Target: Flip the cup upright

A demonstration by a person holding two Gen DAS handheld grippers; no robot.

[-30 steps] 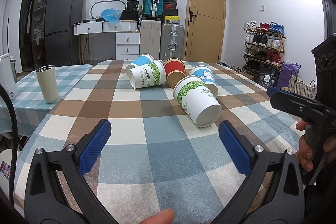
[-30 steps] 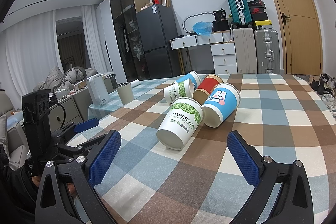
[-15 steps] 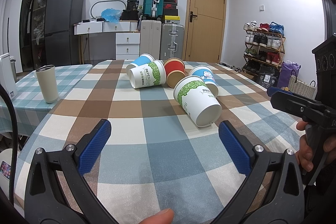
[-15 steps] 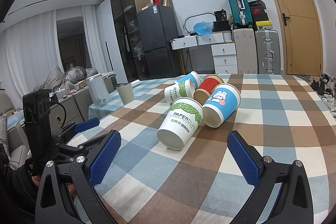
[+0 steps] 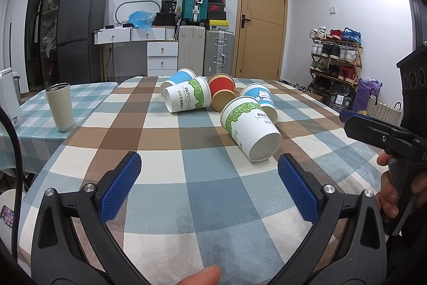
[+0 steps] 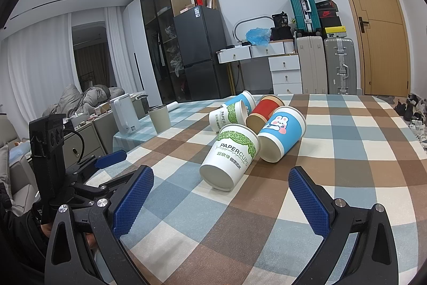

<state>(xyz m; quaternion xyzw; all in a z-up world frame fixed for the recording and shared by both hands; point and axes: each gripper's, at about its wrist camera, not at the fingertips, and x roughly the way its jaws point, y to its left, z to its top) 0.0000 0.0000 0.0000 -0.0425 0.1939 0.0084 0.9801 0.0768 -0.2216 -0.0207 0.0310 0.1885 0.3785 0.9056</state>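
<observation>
I have both grippers hanging above the near edge of the checked table (image 5: pixel 165 124), jaws spread wide and holding nothing: the left gripper (image 5: pixel 208 186) and the right gripper (image 6: pixel 221 199) each show bare blue pads with cloth between them. Five paper cups lie on their sides in a cluster toward the middle of the table, and the one I judge to be my target is the nearest, the white cup with the green leaf band (image 5: pixel 249 128). In the left view it sits ahead and a little right of the fingers; in the right view the same cup (image 6: pixel 229 159) sits ahead, slightly left of centre. So it lies between the two tools, and neither looks clearly nearer, though it sits closer to centre in the right view. Its long axis runs roughly toward me, closed base facing the near edge and open mouth facing the far side, where its rim lies against or just beside the blue rabbit cup (image 6: pixel 283 135). A grasp across the body should work, I think; lifting the mouth end risks nudging that neighbour. A tall grey tumbler (image 5: pixel 60 106) stands well apart on the adjoining table.
</observation>
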